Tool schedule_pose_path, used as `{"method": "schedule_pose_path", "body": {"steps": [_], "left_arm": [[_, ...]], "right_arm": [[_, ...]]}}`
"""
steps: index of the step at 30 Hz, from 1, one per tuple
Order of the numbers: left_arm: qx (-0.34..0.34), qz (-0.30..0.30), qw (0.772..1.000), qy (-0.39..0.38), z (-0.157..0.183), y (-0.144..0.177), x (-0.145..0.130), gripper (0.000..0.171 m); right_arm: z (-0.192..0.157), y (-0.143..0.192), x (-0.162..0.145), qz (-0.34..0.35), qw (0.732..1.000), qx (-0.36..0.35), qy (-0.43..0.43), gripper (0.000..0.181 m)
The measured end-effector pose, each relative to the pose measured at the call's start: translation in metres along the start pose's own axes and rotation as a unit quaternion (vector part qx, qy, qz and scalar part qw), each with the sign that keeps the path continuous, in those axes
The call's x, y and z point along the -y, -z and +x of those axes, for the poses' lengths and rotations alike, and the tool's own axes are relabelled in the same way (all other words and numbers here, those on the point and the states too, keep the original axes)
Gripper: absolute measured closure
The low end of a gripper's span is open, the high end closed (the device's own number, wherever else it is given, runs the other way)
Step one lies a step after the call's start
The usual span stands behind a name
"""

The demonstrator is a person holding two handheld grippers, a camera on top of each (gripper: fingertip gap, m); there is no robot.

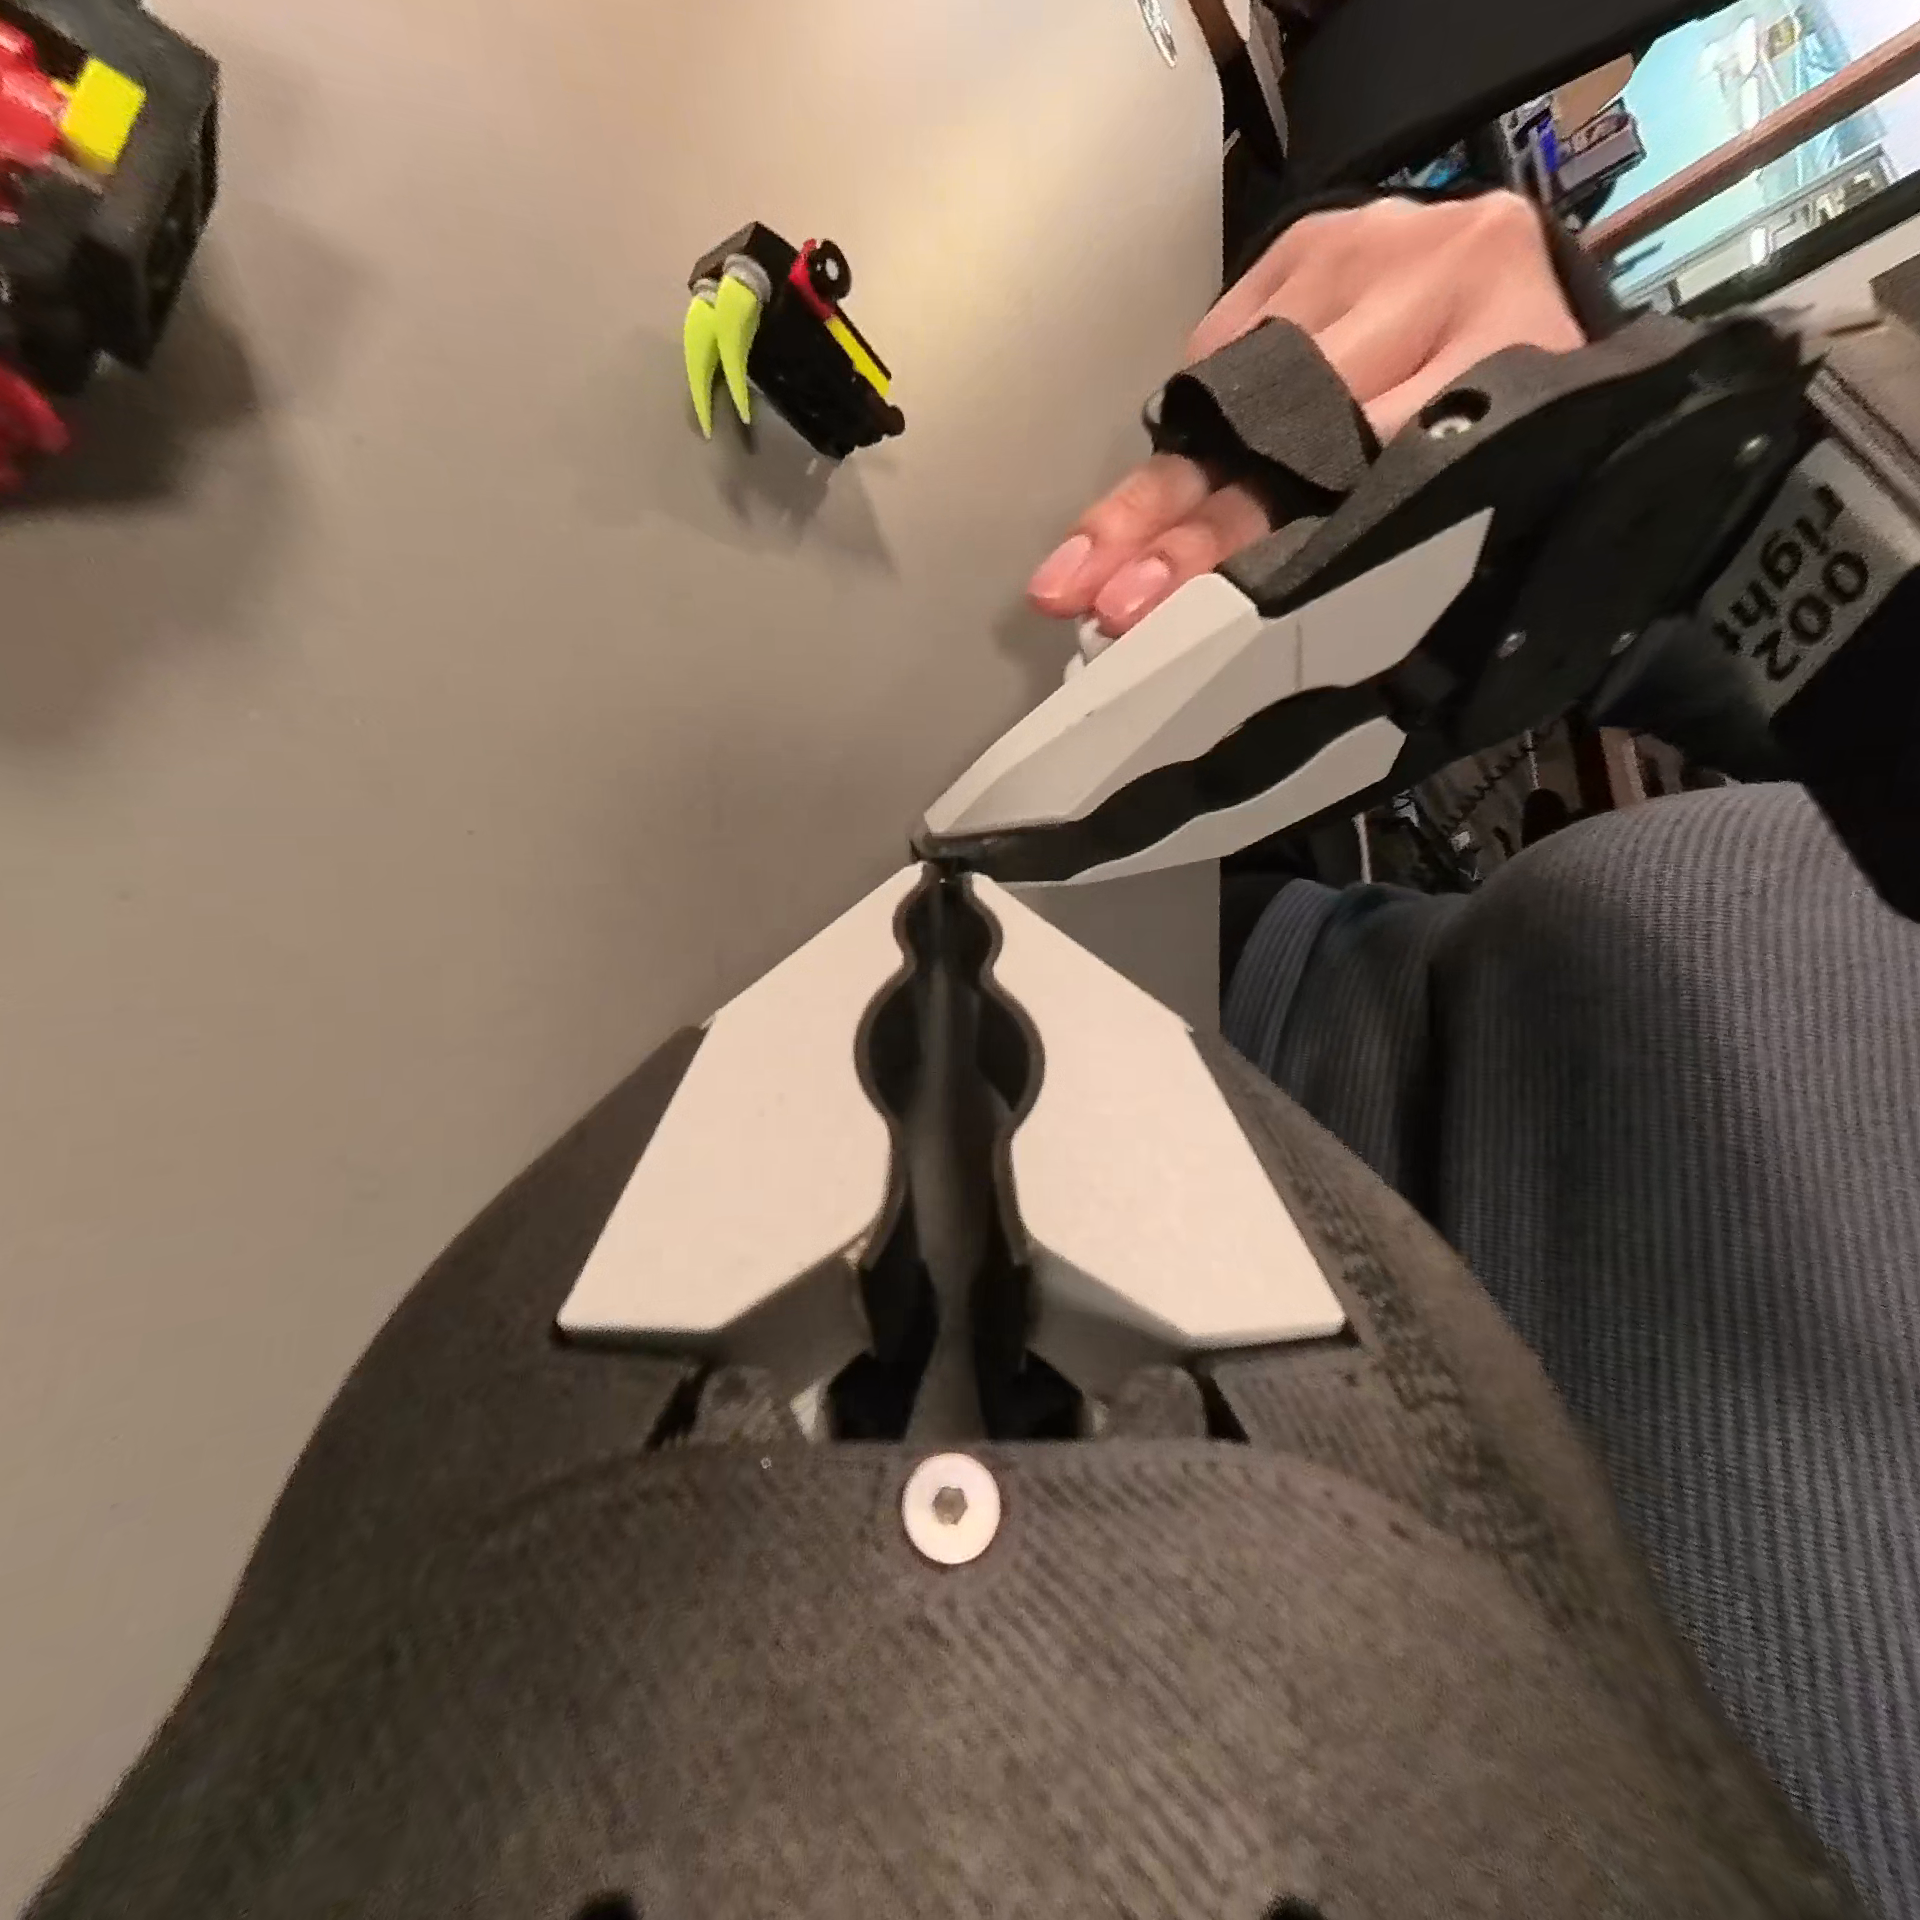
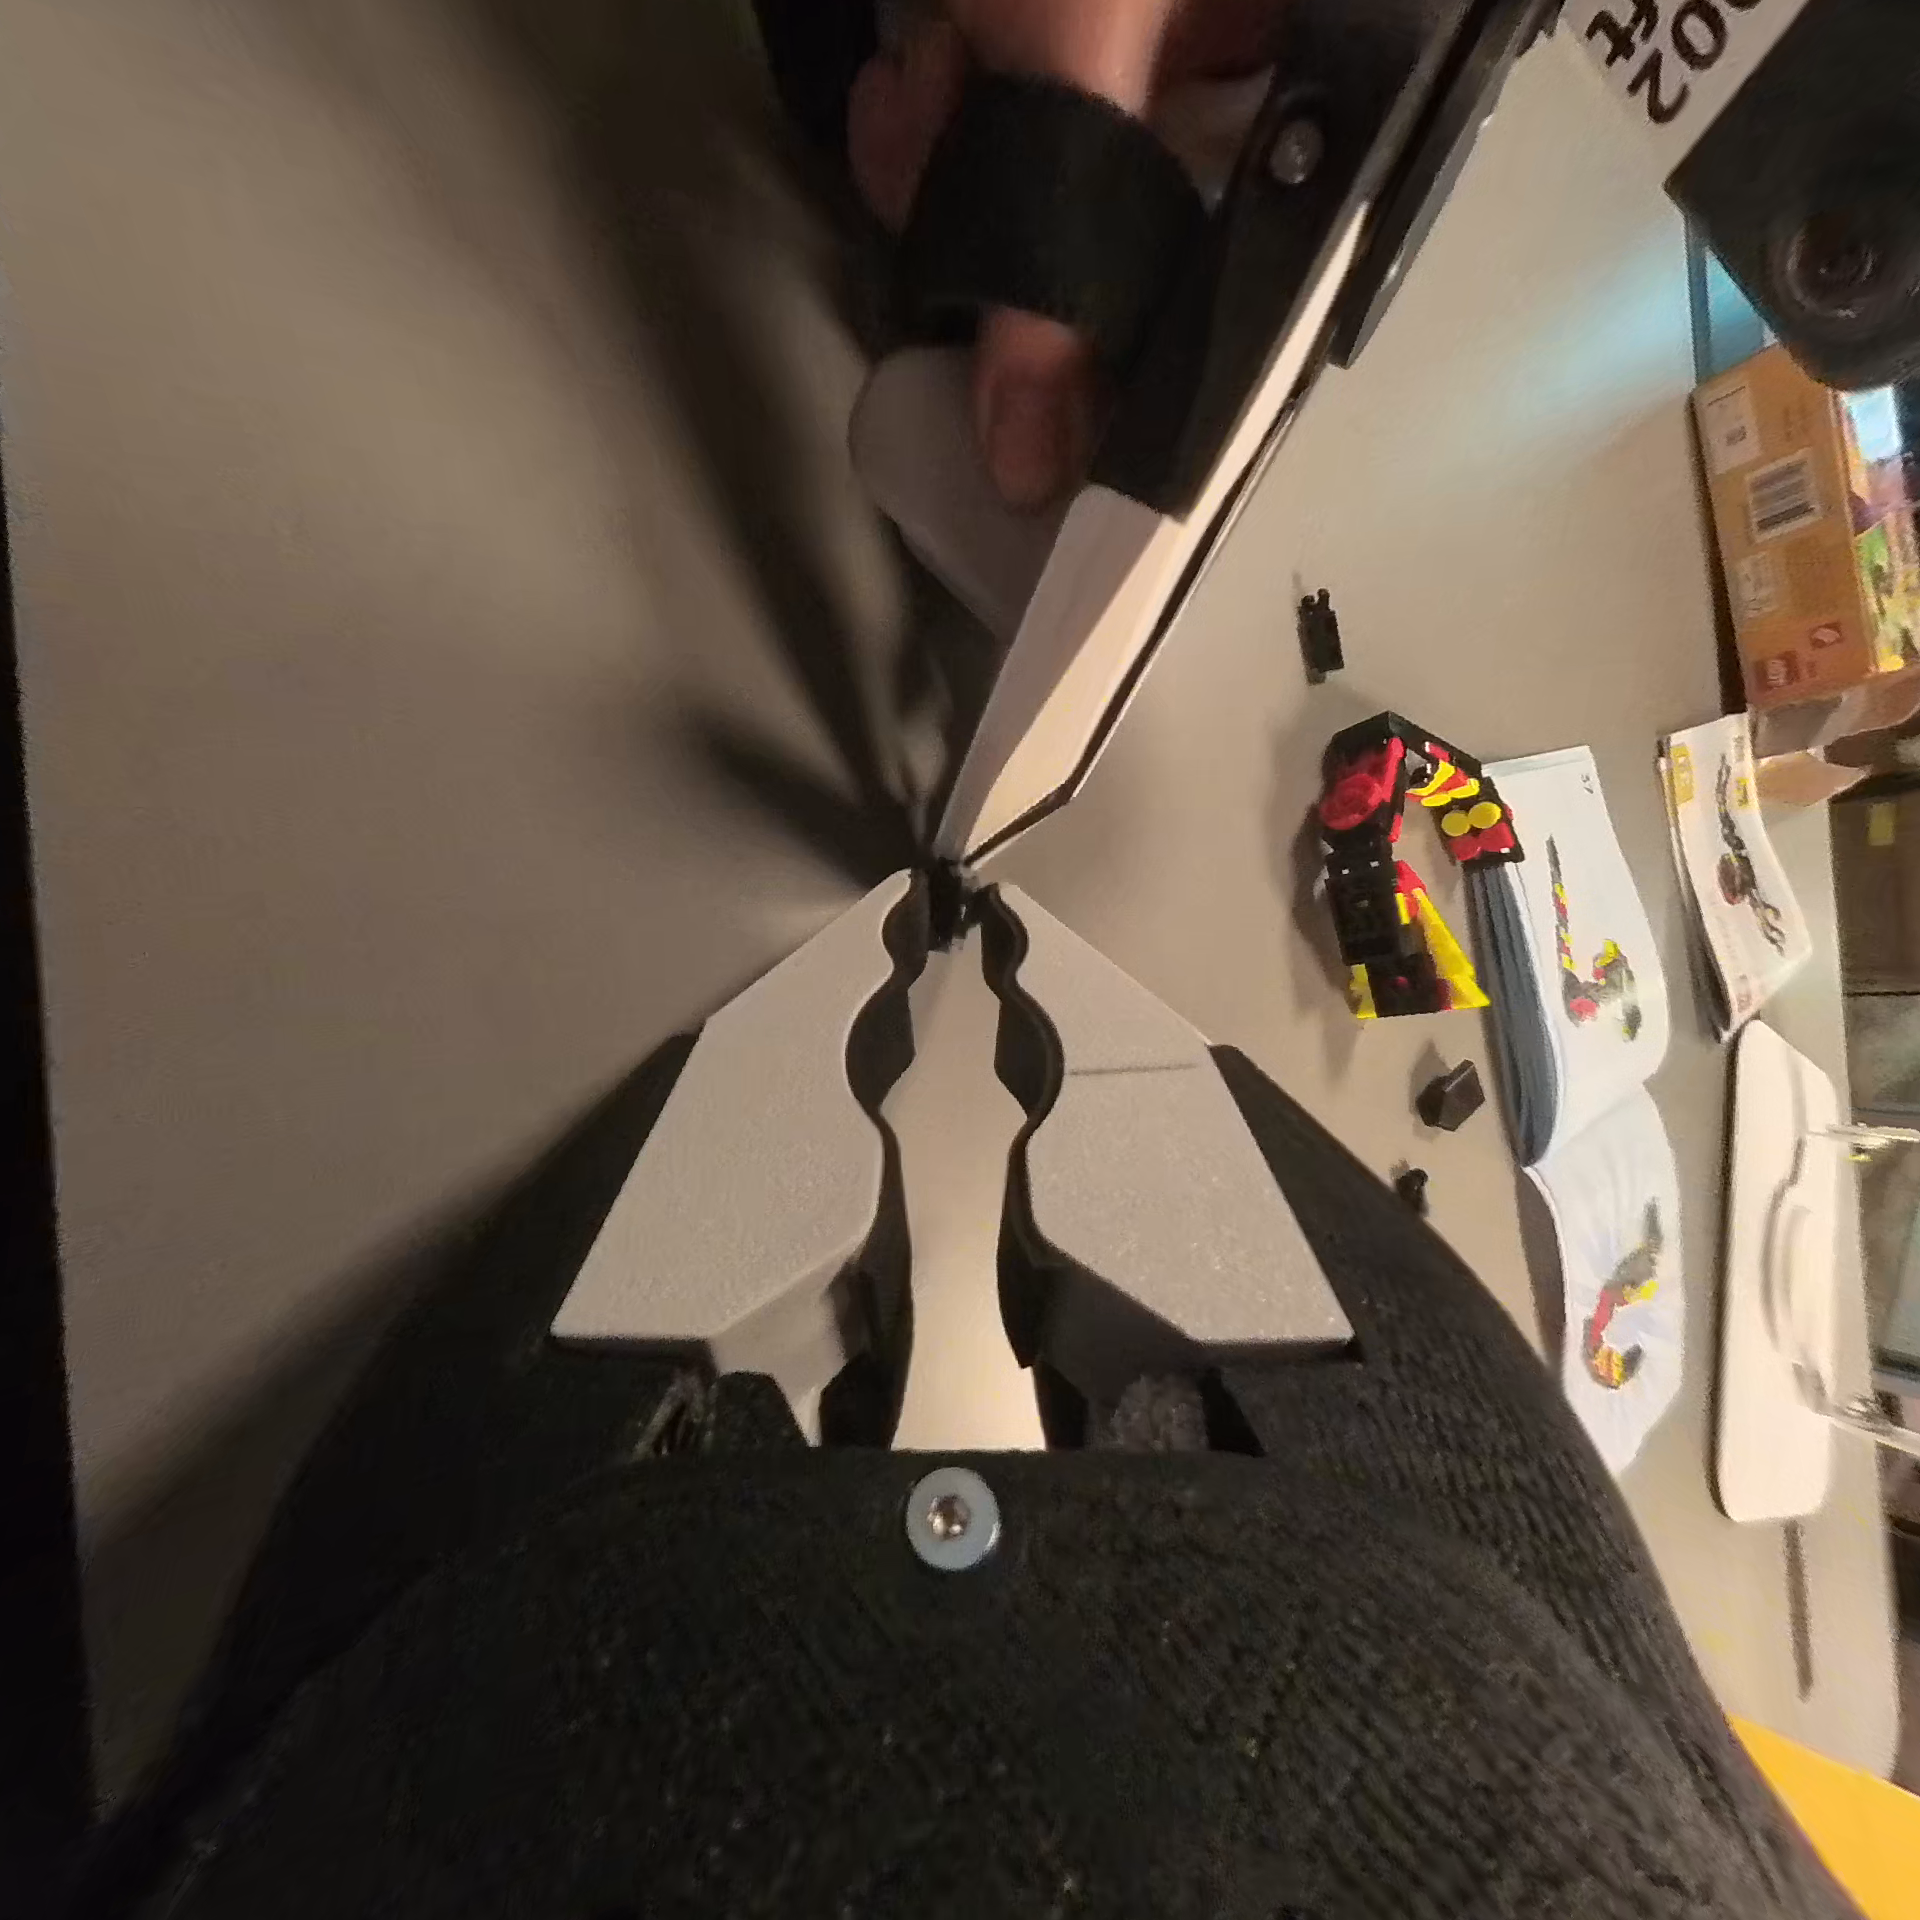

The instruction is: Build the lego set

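Left tongs (image 1: 943, 878): fingers drawn together to the tips, pinching a small black piece (image 1: 948, 850); too small to make out its shape. Right tongs (image 2: 951, 904): fingers narrowed at the tips with a gap lower down, gripping the same small black piece (image 2: 948, 912) from the other side. The two pairs of tongs meet tip to tip, held above the grey bench (image 1: 468, 675).

In the left wrist view the right tongs (image 1: 940, 844) come in from the right, a hand (image 1: 1382, 301) strapped into their handle, fingers resting on the upper grey finger. Striped blue-grey fabric (image 1: 1610, 1039) shows below it, off the bench edge.

On the bench, well apart from the tongs: a small black build (image 1: 800, 348) with two lime-green claws, a red part and a yellow strip. At the far upper left, a dark blurred object with red and yellow pieces (image 1: 94, 177); cannot tell what it is.

Right wrist view, right side of bench: a larger red, black and yellow lego assembly (image 2: 1397, 868), just beside an open instruction booklet (image 2: 1579, 935). Loose black pieces near it: one above (image 2: 1317, 636), one below (image 2: 1447, 1093). A second booklet (image 2: 1730, 883) and a cardboard box (image 2: 1787, 530) lie farther right
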State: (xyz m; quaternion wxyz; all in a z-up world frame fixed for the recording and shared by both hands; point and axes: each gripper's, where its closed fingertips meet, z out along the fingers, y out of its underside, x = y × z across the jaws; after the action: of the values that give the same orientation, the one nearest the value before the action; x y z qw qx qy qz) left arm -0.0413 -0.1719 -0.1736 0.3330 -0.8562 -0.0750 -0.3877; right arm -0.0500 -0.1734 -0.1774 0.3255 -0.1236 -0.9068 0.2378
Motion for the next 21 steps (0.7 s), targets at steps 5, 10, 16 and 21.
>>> {"method": "schedule_pose_path", "body": {"steps": [5,10,16,21], "left_arm": [[-0.024,0.009,1.000,0.018,0.0021,0.0029,0.0016,0.171],[-0.021,0.011,1.000,0.017,0.0017,0.0028,0.0021,0.171],[-0.020,0.013,0.999,0.021,0.0009,0.0032,0.0027,0.171],[-0.028,0.017,0.999,0.024,0.0020,0.0042,0.0038,0.171]], "right_arm": [[0.0014,0.0010,0.0010,0.002,0.999,-0.032,0.037,0.177],[0.0023,0.0004,0.0021,0.027,0.999,-0.035,-0.008,0.176],[0.0034,0.0001,0.0022,0.028,0.998,-0.043,-0.037,0.176],[0.0033,0.0011,0.0031,0.026,0.998,-0.043,-0.047,0.177]]}}
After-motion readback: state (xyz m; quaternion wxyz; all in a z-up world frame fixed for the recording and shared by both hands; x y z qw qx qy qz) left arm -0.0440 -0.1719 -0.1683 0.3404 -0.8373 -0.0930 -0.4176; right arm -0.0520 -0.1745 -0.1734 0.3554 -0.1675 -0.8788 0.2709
